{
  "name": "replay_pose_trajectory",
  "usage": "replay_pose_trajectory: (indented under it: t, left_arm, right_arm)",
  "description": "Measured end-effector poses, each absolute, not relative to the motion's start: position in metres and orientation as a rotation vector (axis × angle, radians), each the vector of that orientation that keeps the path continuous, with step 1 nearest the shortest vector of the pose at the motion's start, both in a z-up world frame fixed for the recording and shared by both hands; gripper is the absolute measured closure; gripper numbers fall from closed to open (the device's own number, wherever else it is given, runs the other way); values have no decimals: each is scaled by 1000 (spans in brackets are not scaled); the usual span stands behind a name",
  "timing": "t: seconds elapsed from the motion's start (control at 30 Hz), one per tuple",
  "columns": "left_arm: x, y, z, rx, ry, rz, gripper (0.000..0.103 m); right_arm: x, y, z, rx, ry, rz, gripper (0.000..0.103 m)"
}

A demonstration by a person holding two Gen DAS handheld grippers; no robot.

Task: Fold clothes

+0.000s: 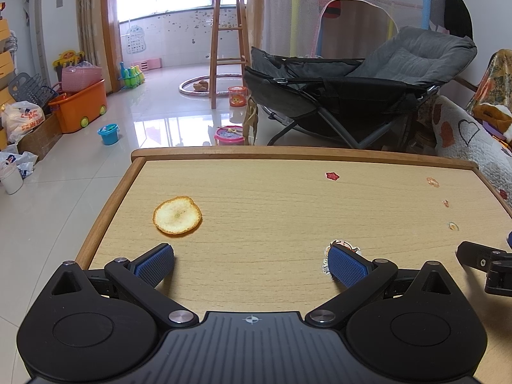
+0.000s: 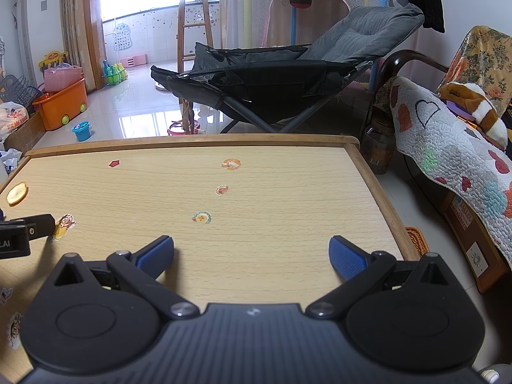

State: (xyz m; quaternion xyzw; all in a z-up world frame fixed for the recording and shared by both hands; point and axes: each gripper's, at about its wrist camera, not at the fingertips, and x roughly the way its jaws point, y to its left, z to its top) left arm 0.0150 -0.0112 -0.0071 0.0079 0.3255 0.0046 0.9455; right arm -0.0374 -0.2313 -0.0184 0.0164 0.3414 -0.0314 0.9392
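The left claw's right finger covers part of a cartoon sticker on the desk. At the right edge of the left wrist view, the right claw is cut off. The desk's near edge hides behind both claw bodies. Sticker designs too small to read.

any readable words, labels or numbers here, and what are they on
".AI": on the left tongs, at the left edge of the right view.
White plastic bag: red print, too blurred to read.
Wall chart: too small to read.
Cardboard box: label too small to read.
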Motion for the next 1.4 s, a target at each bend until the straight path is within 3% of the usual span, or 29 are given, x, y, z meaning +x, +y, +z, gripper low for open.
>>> replay_pose_trajectory:
  t: [0.7,0.93,1.4]
  left_arm:
    - [-61,2,21,-61,734,-39,0]
    - [-106,-8,35,-22,725,-78,0]
    - [-163,-12,35,2,758,-137,0]
  right_arm:
    - [-67,-237,-3,3,676,-76,0]
    - [-99,-251,28,87,585,-77,0]
    - [-162,-263,42,74,611,-173,0]
